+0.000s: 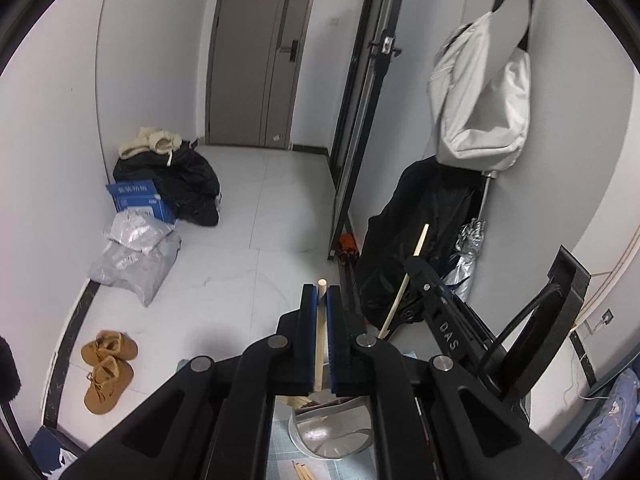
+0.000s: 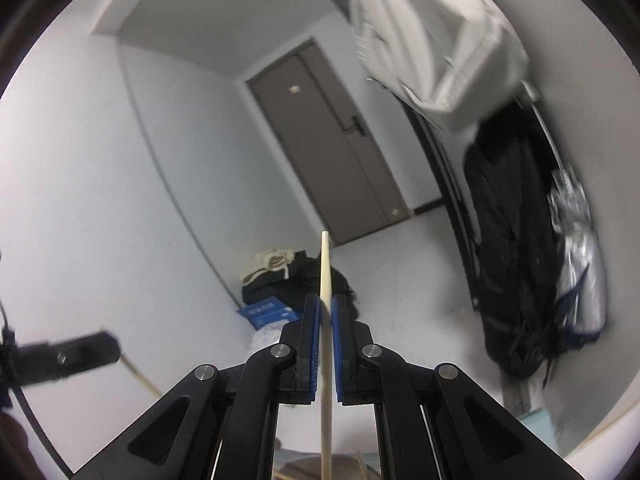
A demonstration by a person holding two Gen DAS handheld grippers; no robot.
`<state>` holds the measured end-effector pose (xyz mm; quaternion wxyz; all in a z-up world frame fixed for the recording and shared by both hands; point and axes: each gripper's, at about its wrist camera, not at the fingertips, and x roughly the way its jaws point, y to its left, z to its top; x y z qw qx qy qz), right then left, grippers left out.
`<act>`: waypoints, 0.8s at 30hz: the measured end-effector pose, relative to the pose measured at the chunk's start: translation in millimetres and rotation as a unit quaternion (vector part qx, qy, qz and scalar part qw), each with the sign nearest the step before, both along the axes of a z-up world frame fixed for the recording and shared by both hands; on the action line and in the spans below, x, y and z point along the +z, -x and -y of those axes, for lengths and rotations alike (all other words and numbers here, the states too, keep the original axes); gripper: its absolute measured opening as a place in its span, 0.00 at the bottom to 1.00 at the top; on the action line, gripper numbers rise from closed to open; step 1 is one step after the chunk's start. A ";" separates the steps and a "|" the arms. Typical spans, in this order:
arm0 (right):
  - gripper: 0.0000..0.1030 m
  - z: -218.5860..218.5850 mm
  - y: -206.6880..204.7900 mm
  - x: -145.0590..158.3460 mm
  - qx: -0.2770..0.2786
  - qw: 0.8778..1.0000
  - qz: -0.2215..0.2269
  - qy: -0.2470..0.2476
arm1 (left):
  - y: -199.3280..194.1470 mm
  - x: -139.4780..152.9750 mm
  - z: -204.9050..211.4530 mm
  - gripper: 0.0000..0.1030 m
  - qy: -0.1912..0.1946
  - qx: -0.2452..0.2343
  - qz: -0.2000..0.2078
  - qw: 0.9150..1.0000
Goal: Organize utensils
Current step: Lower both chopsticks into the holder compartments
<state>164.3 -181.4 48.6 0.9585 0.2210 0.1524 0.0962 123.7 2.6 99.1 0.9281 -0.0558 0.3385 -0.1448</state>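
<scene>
A: Your left gripper (image 1: 321, 294) is clamped on a pale wooden chopstick (image 1: 320, 332), low centre of the left wrist view; the stick runs straight up between the blue pads (image 1: 313, 320) and its round tip just clears them.

B: And under it?

A: At the bottom centre there's a metal utensil holder (image 1: 332, 432) on a blue checked cloth (image 1: 280, 452), with more chopsticks (image 1: 302, 470) lying loose on the cloth at the very bottom edge.

B: Your right gripper (image 2: 325, 312)?

A: Closed on a second chopstick (image 2: 326, 360), bottom centre of the right wrist view, and that stick pokes well above the fingertips. In the left view you can see the same gripper at centre right, its stick slanting up against a black coat (image 1: 420, 216).

B: Background?

A: A grey door (image 1: 260, 52) at top centre and brown shoes (image 1: 106, 370) at lower left.
</scene>
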 end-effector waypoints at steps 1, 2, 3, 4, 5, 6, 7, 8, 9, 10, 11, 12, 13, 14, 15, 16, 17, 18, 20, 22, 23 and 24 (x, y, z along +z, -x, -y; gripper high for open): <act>0.05 -0.1 -2.6 -3.6 -0.004 1.000 -0.002 -0.004 | -2.6 -2.0 -2.6 0.00 0.005 0.001 -0.005 1.000; 0.05 -0.8 -4.1 -6.5 -0.010 1.000 -0.004 -0.006 | -5.1 -3.9 -4.9 0.00 0.009 0.002 -0.009 1.000; 0.05 -1.3 -5.4 -9.6 -0.015 1.000 -0.004 -0.008 | -6.8 -5.7 -6.1 0.00 0.008 0.002 -0.012 1.000; 0.05 -1.3 -5.4 -9.6 -0.015 1.000 -0.004 -0.008 | -7.5 -7.2 -6.5 0.00 0.004 0.003 -0.013 1.000; 0.05 -2.6 -6.4 -13.8 -0.023 1.000 -0.002 -0.008 | -8.5 -7.8 -5.6 0.00 0.004 0.001 -0.015 1.000; 0.05 -4.2 -5.6 -15.0 -0.027 1.000 0.002 -0.005 | -9.6 -8.7 -5.0 0.00 0.005 -0.004 -0.016 1.000; 0.05 -6.4 -4.3 -15.7 -0.029 1.000 0.005 -0.003 | -9.7 -9.8 -4.4 0.00 0.006 -0.008 -0.017 1.000; 0.05 -8.8 -3.9 -17.5 -0.032 0.999 0.008 0.003 | -10.8 -10.5 -2.3 0.00 0.004 -0.010 -0.017 1.000; 0.05 -10.4 -4.1 -18.8 -0.031 0.999 0.009 0.006 | -11.5 -11.8 -1.3 0.00 0.004 -0.012 -0.019 1.000; 0.05 -12.6 -4.0 -20.0 -0.028 1.000 0.010 0.009 | -11.9 -13.7 -1.3 0.00 0.007 -0.015 -0.023 1.000; 0.05 -15.6 -3.8 -22.5 -0.022 1.000 0.008 0.013 | -13.6 -14.9 -0.8 0.00 0.010 -0.016 -0.026 0.999; 0.05 -16.2 -4.4 -24.1 -0.017 1.000 0.006 0.014 | -14.2 -16.4 -1.3 0.00 0.012 -0.017 -0.027 0.999; 0.05 -16.2 -4.4 -24.1 -0.017 1.000 0.006 0.014 | -14.6 -17.9 -0.8 0.00 0.011 -0.018 -0.026 0.999; 0.05 -18.0 -2.5 -27.0 -0.008 1.000 0.003 0.023 | -14.5 -19.7 -0.7 0.00 0.011 -0.019 -0.025 0.999; 0.05 -18.4 -0.1 -28.0 -0.003 1.000 0.004 0.030 | -13.9 -21.5 -1.2 0.00 0.013 -0.021 -0.025 0.999; 0.05 -18.4 -0.1 -28.0 -0.003 1.000 0.004 0.030 | -14.0 -23.6 -1.3 0.00 0.014 -0.023 -0.027 0.999; 0.05 -21.4 5.7 -28.3 0.021 0.999 0.004 0.041 | -14.0 -25.6 -1.1 0.00 0.015 -0.025 -0.029 0.999; 0.05 -23.3 8.3 -28.4 0.029 0.998 0.004 0.052 | -14.1 -27.6 -0.5 0.00 0.014 -0.025 -0.031 0.999; 0.05 -28.1 15.9 -28.0 0.047 0.996 0.012 0.074 | -14.0 -30.5 -0.2 0.00 0.017 -0.026 -0.033 0.999; 0.05 -34.5 26.1 -26.7 0.072 0.992 0.023 0.100 | -13.9 -33.4 0.3 0.00 0.019 -0.031 -0.035 0.999; 0.05 -38.1 30.0 -27.3 0.082 0.990 0.027 0.112 | -13.8 -34.4 0.1 0.00 0.018 -0.029 -0.035 0.999; 0.05 -40.5 32.8 -27.0 0.089 0.988 0.030 0.121 | -13.6 -35.8 0.3 0.00 0.016 -0.029 -0.036 0.999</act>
